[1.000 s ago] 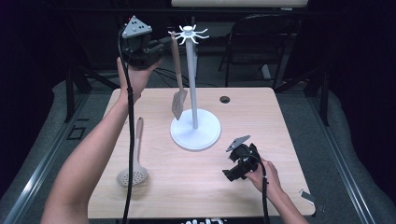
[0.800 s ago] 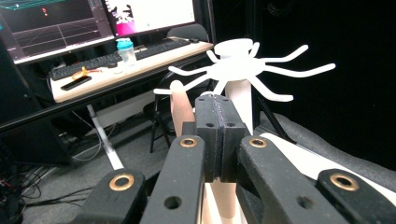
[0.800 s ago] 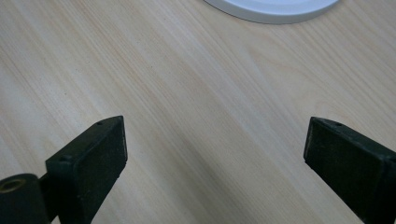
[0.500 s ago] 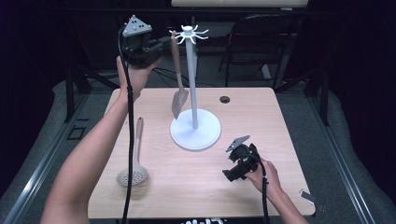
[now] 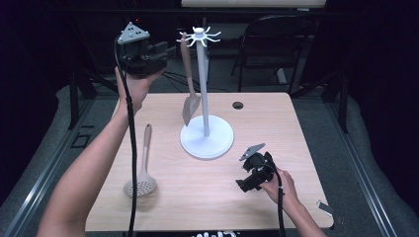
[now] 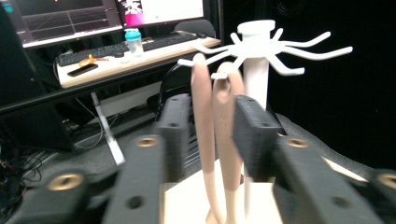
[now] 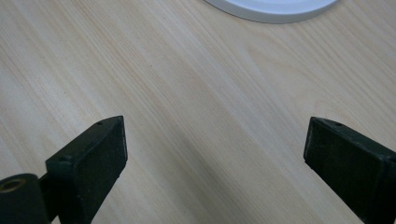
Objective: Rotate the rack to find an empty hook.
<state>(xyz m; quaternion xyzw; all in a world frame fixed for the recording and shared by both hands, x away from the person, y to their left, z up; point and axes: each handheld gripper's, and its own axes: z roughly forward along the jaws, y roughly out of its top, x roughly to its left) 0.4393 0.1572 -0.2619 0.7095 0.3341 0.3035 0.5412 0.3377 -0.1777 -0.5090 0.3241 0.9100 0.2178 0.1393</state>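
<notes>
High view: left gripper (image 5: 165, 49) is up at the top of the white stand (image 5: 206, 143), level w/ the hook ring. The spatula (image 5: 188, 81) hangs from a hook on the stand's left side, blade down just above the base, handle top right at the left gripper's tips. A slotted spoon (image 5: 142, 170) lies flat on the table (image 5: 296, 128), left of the stand, untouched. Right gripper (image 5: 247, 183) rests low on the table, front right, well apart from everything.

Left gripper view: spatula handle loop (image 6: 217, 126) sits between the jaws, hooked over a prong of the stand. The jaws have just been opening; there's a gap on the left side, and the right pad is v. close to the handle, contact hard to tell. Reads as released, spatula hanging on its own.

Right gripper view: jaws stand wide apart over bare table (image 7: 187, 102), nothing between them, edge of the stand base (image 7: 273, 11) at top. Idle.

Step in hand, by my read: letting go after hanging the spatula. To do it well: open a bit more so both pads clear the handle, then back straight out away from the stand, no sideways drag, or the loop could slip off the prong or the spatula start swinging. Spoon likely next.
</notes>
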